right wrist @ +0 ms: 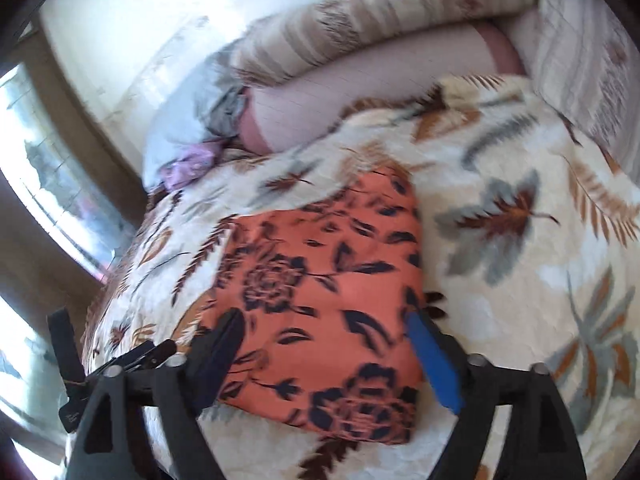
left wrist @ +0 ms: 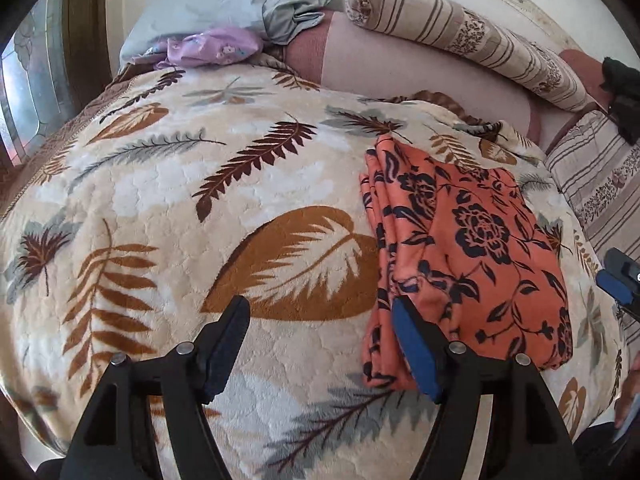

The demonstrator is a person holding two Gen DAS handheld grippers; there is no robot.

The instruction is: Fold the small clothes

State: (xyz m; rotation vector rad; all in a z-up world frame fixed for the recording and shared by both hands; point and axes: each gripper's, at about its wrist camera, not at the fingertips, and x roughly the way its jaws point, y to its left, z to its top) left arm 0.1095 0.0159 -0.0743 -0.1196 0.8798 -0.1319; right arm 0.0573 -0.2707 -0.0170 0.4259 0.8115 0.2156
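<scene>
Orange flowery cloth lay folded on the leafy blanket. Both the left gripper and right gripper had jaws wide, holding nothing.

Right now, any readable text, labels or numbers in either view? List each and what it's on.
None readable.
Orange cloth: floral print only, no label showing.
Blanket: leaf pattern, no words.
Bolster: stripes and flowers, no text.
Right view is motion-blurred; nothing legible there either.

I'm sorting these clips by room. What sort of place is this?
Most likely a bedroom: a leaf-print blanket covers a bed, with a striped bolster and grey pillow at its head. A folded orange floral garment lies on top.
</scene>
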